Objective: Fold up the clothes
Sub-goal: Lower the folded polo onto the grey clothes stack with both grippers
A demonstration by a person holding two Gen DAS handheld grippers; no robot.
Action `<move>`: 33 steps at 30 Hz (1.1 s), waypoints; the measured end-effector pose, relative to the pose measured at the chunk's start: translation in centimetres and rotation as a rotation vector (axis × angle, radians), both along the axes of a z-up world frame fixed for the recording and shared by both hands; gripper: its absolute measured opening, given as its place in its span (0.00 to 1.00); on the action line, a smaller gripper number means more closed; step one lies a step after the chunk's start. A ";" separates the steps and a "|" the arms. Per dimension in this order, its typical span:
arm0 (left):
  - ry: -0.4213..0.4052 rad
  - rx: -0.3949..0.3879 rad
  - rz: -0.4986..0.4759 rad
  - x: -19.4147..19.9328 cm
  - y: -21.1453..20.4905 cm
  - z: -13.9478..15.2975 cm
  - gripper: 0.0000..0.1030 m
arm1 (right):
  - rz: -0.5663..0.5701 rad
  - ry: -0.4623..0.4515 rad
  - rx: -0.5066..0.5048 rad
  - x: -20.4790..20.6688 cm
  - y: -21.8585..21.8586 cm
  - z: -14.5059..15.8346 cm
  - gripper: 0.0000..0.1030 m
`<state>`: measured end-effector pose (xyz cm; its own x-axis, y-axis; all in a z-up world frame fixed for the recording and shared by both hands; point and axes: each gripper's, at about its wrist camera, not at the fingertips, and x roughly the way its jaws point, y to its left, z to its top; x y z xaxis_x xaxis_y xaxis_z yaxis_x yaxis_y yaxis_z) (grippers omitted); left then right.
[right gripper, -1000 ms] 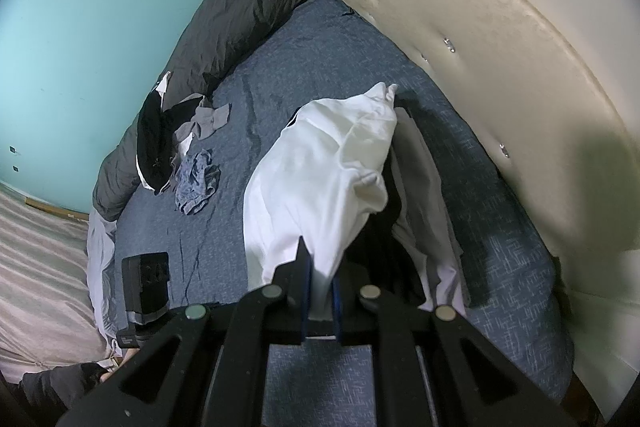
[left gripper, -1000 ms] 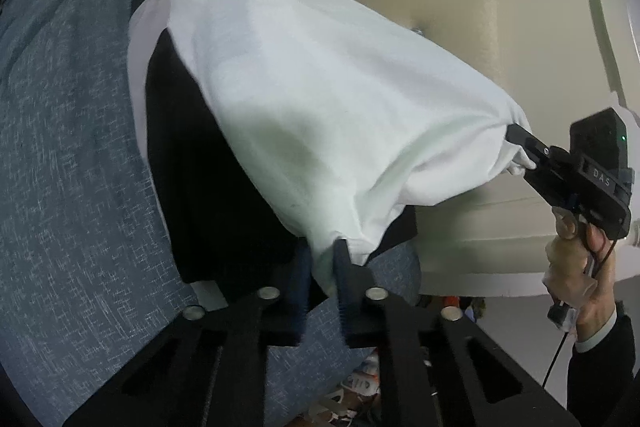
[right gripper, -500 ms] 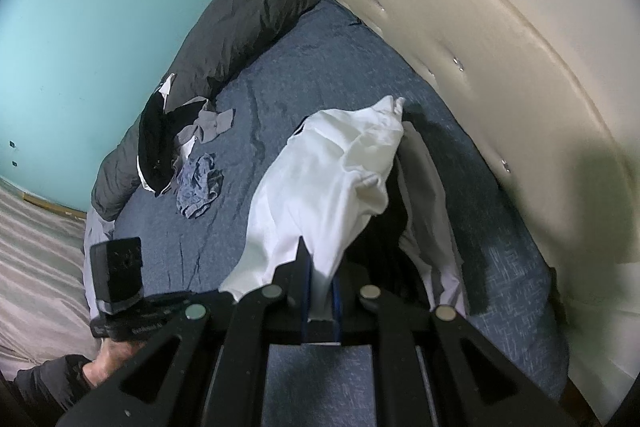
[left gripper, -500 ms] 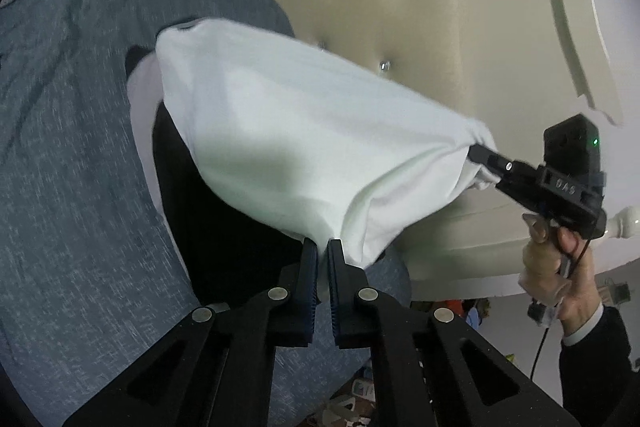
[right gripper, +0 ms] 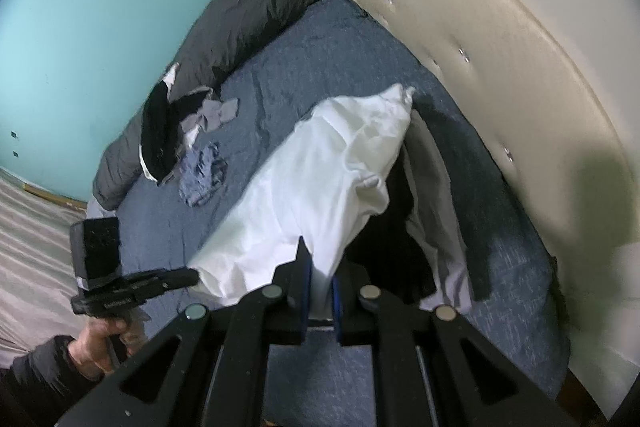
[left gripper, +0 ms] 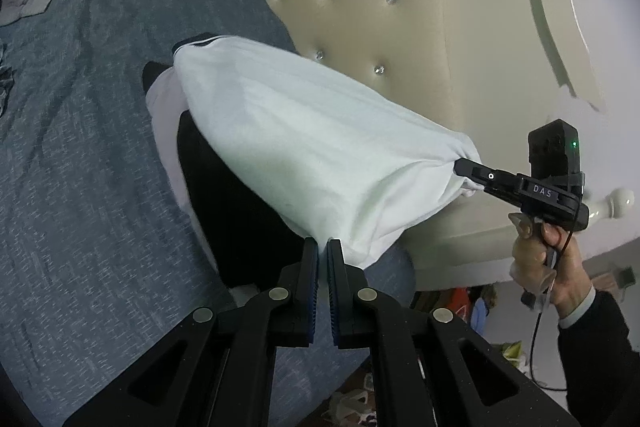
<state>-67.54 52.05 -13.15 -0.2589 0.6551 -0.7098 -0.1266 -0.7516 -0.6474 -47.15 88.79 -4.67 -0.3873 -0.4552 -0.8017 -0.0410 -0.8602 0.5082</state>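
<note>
behind the lifted white shirt, loose clothes litter the bed.

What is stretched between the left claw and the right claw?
The white garment spans from left claw to right claw; the left wrist view shows it.

Your soft matt white cotton garment, the rough-woven speckled blue bedsheet, a smooth cream tufted leatherette headboard, your matt black plastic gripper fingers.
</note>
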 end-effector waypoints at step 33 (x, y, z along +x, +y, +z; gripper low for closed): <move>-0.081 0.043 0.036 3.6 -0.5 -7.0 0.01 | -0.101 -0.149 -0.035 3.1 4.3 -10.5 0.26</move>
